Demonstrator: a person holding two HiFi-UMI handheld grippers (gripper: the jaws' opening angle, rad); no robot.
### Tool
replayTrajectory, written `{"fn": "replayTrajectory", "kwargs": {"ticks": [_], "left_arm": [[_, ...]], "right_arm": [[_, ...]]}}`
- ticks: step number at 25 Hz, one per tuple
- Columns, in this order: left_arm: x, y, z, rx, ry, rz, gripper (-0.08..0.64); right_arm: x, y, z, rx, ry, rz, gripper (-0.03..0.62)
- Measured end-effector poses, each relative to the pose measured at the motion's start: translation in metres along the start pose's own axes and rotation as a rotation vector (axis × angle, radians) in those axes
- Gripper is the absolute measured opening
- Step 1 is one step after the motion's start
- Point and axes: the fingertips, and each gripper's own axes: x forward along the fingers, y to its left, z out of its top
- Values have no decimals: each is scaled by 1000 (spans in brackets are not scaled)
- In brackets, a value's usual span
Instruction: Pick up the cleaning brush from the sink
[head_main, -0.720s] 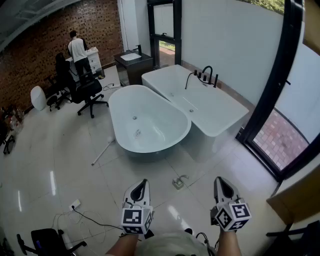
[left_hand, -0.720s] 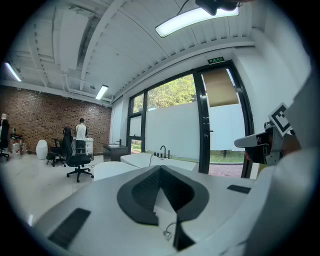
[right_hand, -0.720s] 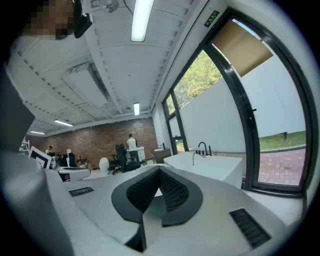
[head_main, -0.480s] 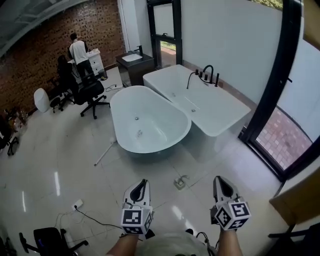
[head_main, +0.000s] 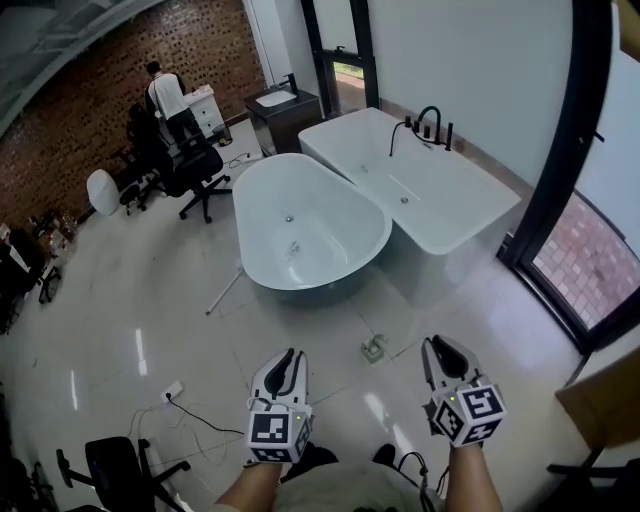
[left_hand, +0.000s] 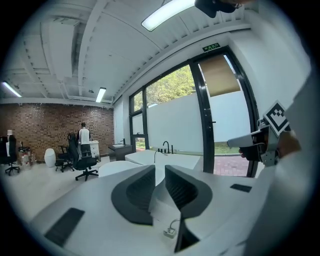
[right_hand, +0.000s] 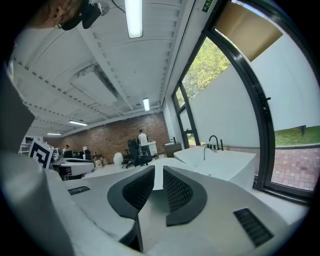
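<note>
White floor tiles (head_main: 170, 300) lie open before the oval tub (head_main: 310, 225); my left gripper (head_main: 290, 358) and right gripper (head_main: 440, 348) hang short of its rim, jaws slightly parted, empty.

1. Two bathtubs: an oval one (head_main: 322, 215) and a rectangular one (head_main: 445, 205).
2. One sink (head_main: 275, 98), on a dark cabinet by the far door.
3. One black tap (head_main: 428, 122), on the rectangular tub's rim.
4. One person (head_main: 165, 95), standing at the brick wall.
5. At least three black office chairs: two near the person (head_main: 200, 165), one at the bottom left (head_main: 110, 465); those at the left edge are too cut off to count.
6. Two grippers: left gripper (head_main: 288, 356), right gripper (head_main: 436, 346), each with one marker cube.
7. One white rod (head_main: 224, 292), lying on the floor.
</note>
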Motion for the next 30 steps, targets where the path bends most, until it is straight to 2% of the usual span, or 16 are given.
{"fn": "replayTrajectory", "kwargs": {"ticks": [4, 7, 9, 11, 12, 15, 17, 21, 25, 30], "left_arm": [[13, 6, -11, 32, 34, 19, 67], [30, 25, -24, 30, 40, 40, 47], [46, 39, -28, 30, 35, 51, 8], [62, 53, -28, 7, 23, 36, 8], [71, 60, -27, -9, 15, 20, 9], [95, 82, -33, -58, 18, -24, 88], [107, 101, -39, -81, 23, -24, 103], [128, 137, -54, -98, 45, -10, 117], [142, 159, -68, -108, 77, 3, 120], [179, 162, -81, -110, 96, 29, 78]], "right_arm": [[26, -7, -14, -10, 44, 38, 84], [55, -4, -27, -35, 76, 53, 84], [78, 0, -32, -59, 103, 57, 84], [101, 7, -34, -81, 137, 65, 84], [113, 12, -34, -96, 156, 72, 84], [152, 25, -35, -148, 218, 89, 114], [176, 32, -35, -177, 246, 93, 114], [223, 44, -44, -215, 290, 102, 114], [260, 47, -67, -212, 350, 128, 114], [311, 17, -111, -239, 463, 219, 143]]}}
